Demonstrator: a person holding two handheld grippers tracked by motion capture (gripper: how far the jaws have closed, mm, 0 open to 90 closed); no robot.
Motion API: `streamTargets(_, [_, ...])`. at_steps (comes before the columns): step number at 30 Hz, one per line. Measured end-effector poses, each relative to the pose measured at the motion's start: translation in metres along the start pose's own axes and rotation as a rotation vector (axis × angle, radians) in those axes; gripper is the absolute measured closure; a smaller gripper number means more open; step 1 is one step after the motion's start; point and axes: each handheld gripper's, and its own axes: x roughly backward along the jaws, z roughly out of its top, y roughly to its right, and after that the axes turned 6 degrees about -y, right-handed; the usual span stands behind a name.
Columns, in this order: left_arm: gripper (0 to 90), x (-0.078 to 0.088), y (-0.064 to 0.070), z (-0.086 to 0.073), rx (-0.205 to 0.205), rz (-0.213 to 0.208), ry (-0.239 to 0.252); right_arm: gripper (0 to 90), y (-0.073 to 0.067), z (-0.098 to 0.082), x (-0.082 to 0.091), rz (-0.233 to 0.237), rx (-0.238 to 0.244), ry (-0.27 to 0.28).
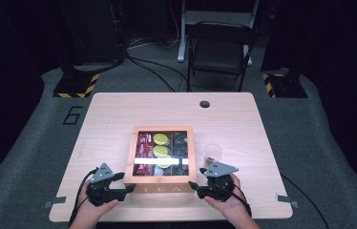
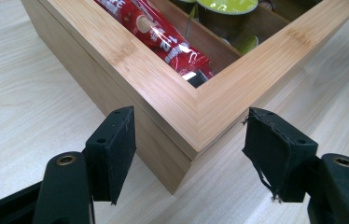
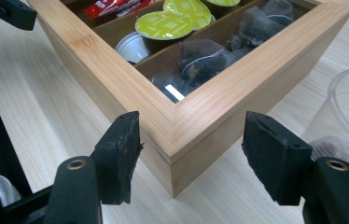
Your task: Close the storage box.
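A bamboo tea box with a glass-windowed lid lies shut in the middle of the table. Under the glass are red packets, green-topped capsules and dark tea bags. My left gripper is at the box's near left corner. Its jaws are open and straddle that corner, and both pads stand clear of the wood. My right gripper is at the near right corner, also open, and its pads touch nothing.
A clear plastic cup with something dark in its bottom stands just right of the box, close to my right gripper. The table has a cable hole at the back. A folding chair stands beyond the table.
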Motion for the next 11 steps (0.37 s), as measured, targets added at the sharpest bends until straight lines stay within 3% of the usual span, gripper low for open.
streamTargets(7, [33.5, 0.0065, -0.0001, 0.0037, -0.005, -0.005, 0.024, 36.9, 0.0035, 0.0008, 0.0043, 0.016, -0.029, 0.037])
streamTargets(11, [33.4, 0.0069, -0.0015, 0.0031, -0.003, -0.013, 0.012, 36.9, 0.0035, 0.0011, 0.0059, 0.019, -0.03, 0.046])
